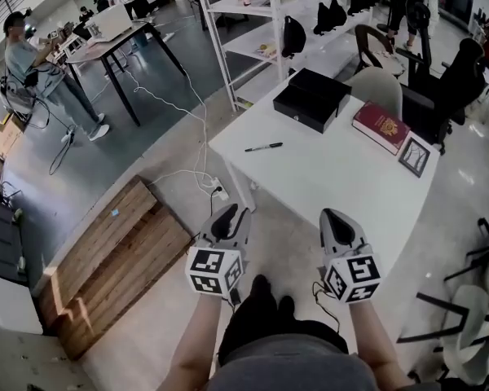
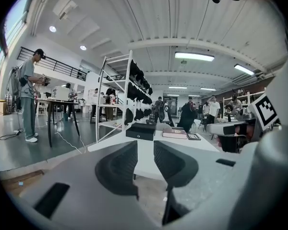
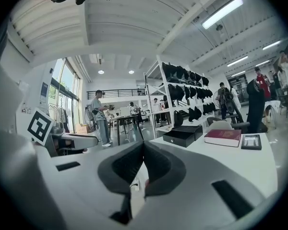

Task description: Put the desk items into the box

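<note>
my left gripper (image 1: 229, 215) jaws are released and empty, right gripper (image 1: 335, 218) jaws clenched on nothing. pen (image 1: 263, 147) lies on the table (image 1: 334, 177) ahead of the left jaws, long axis crosswise, so left is nearer. box (image 1: 312, 98) sits beyond.

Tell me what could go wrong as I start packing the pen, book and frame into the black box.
The pen lies flat and thin on the table; jaws could skid off it and roll it away. The frame sits close to the table's edge, so a nudge from the right gripper may knock it off. The power strip on the floor by the table could catch a foot.
</note>
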Tool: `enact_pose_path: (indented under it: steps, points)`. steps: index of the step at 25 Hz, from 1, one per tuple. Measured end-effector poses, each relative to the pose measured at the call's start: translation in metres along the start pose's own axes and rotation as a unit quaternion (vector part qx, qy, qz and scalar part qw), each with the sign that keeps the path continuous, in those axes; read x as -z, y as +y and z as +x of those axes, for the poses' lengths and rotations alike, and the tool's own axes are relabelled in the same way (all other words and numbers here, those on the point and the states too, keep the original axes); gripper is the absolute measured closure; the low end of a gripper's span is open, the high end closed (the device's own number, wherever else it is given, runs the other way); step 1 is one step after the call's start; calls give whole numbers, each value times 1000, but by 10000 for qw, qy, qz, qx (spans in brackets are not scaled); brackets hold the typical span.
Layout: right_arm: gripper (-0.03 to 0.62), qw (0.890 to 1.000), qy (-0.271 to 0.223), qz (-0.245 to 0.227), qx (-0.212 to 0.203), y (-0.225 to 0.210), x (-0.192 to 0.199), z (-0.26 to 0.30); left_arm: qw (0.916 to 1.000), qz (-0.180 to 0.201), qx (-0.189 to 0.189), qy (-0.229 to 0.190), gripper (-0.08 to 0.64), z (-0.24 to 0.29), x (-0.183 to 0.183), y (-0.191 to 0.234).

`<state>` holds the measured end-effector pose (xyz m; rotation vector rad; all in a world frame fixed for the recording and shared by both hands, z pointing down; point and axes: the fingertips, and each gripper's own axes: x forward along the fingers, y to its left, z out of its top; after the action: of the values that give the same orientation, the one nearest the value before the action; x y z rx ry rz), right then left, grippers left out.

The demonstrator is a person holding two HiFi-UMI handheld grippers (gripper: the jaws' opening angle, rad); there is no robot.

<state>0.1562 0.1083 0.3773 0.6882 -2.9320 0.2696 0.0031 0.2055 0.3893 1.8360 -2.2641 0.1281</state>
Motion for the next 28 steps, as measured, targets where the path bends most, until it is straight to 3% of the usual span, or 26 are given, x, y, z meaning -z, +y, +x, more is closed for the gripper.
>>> enact_pose_path:
  steps: [11,20,28]
  points:
    - [588,9999,79,33,91,-11,-1,31,10000,10,69,-6,430,35,0,17]
    - [588,9994,206,54,281,-24,-2,90,9999,-83,92,99,413,84,2,63]
    - [588,9981,320,73,524,-39,-9,151,9989,-113,372,279,411,143,4,101]
